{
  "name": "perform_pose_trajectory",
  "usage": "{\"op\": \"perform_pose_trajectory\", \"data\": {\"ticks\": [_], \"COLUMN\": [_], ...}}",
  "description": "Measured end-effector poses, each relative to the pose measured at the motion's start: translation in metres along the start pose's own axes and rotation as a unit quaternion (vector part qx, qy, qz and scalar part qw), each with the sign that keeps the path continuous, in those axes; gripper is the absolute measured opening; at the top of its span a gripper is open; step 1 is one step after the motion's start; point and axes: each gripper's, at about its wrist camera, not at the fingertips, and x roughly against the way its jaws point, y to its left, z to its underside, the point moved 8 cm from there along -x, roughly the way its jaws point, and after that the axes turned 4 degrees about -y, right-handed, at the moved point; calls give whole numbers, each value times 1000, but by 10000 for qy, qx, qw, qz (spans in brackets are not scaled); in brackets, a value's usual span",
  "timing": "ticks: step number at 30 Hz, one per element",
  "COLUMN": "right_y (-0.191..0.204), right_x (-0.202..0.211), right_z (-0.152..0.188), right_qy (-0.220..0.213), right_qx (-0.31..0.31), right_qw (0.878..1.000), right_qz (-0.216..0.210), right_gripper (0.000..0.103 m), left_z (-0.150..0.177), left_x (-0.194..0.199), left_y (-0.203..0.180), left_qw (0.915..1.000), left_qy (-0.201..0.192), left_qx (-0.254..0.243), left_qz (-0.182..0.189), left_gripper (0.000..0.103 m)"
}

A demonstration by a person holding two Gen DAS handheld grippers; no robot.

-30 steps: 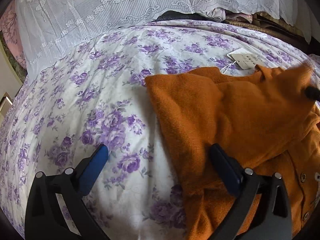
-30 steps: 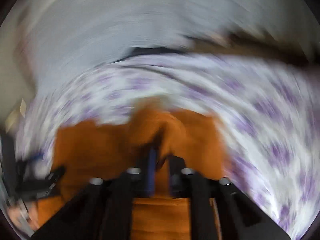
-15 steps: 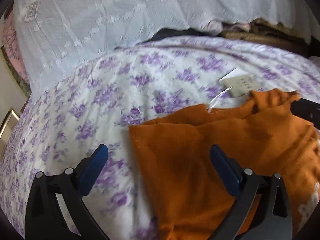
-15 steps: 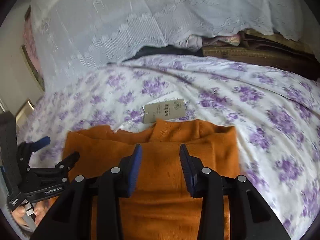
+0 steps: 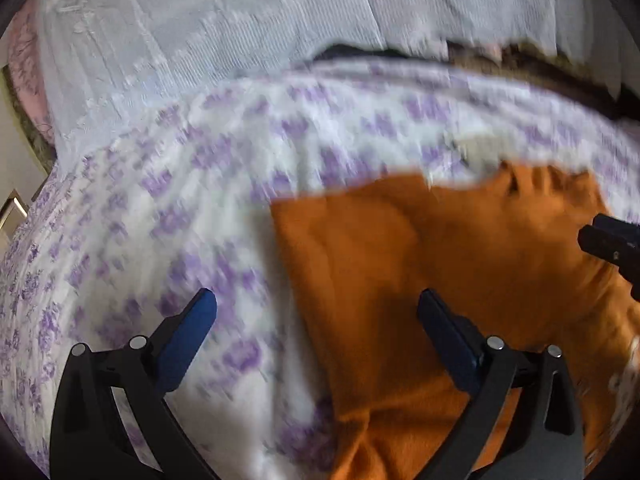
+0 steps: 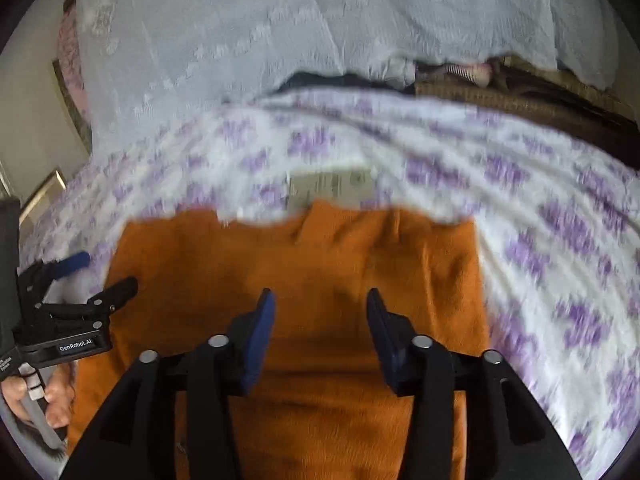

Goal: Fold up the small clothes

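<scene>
The left gripper (image 5: 316,320) points down, with its two blue fingers (image 5: 188,336) spread far apart. Nothing is between them. The right gripper (image 6: 320,316) also points down. Its jaws have just been opening, and now there is a gap between the blue pads (image 6: 260,332) with nothing pinched in it. From the right wrist view, the left gripper sits off to the left of the right jaws, and a hand (image 6: 36,400) holds its handle.

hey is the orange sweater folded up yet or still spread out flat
Folded. The orange sweater lies on the floral bedsheet as a compact rectangle with straight side edges and no sleeves sticking out; its paper tag rests above the collar.
</scene>
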Motion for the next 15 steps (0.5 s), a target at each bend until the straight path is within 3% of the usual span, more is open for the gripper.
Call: {"op": "perform_pose_trajectory", "data": {"ticks": [1,7,11,13,15], "right_y": [0,0,6,9,10], "right_x": [-8,9,25,18,12], "right_z": [11,12,17,27,31], "right_qy": [165,-37,-90,116,199], "right_qx": [91,-21,-13,52,82], "right_qw": [9998,9999,9999,9999,9998], "right_qz": [79,117,43,46,47], "right_gripper": [51,51,54,62,63], "left_z": [5,6,10,16,25], "left_x": [-5,12,39,43,35], "left_y": [-1,4,-4,-12,-20], "left_qw": [9999,9993,9987,9988,9985], "left_qy": [83,-199,-464,-429,-216], "left_qx": [-35,19,-11,-178,-448], "left_qz": [-49,-332,-203,-167,-249], "left_gripper": [99,99,99,99,99]}}
